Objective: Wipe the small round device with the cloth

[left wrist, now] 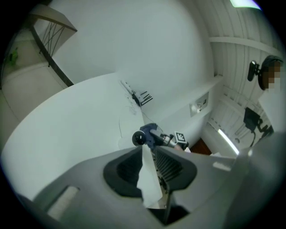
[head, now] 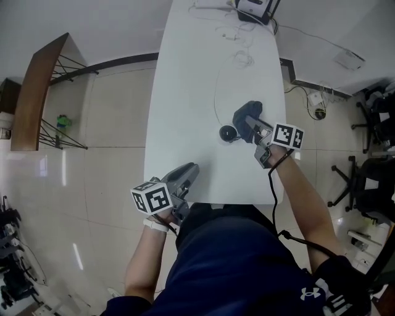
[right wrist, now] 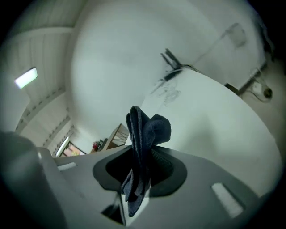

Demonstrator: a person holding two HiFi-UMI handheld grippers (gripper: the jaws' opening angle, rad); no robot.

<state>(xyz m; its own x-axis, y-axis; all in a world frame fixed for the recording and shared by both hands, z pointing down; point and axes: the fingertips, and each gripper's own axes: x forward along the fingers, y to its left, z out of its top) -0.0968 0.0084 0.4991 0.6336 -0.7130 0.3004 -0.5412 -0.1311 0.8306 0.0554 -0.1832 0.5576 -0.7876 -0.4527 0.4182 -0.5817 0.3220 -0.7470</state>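
The small round black device [head: 228, 133] sits on the white table [head: 191, 74], a thin cable [head: 215, 92] running from it toward the far end. My right gripper [head: 249, 123] hangs just right of the device, shut on a bunched dark blue cloth [head: 245, 113] that sticks out past the fingertips [right wrist: 145, 129]. My left gripper [head: 190, 171] rests low over the table's near left corner, well short of the device. Its jaws stand narrowly open with nothing between them. In the left gripper view the device [left wrist: 139, 138] lies straight ahead, the cloth [left wrist: 149, 129] beside it.
A black box [head: 253, 7] and loose cables lie at the table's far end. A wooden shelf [head: 37, 92] stands on the floor to the left. Office chairs [head: 370, 173] and a floor socket [head: 318, 102] are to the right.
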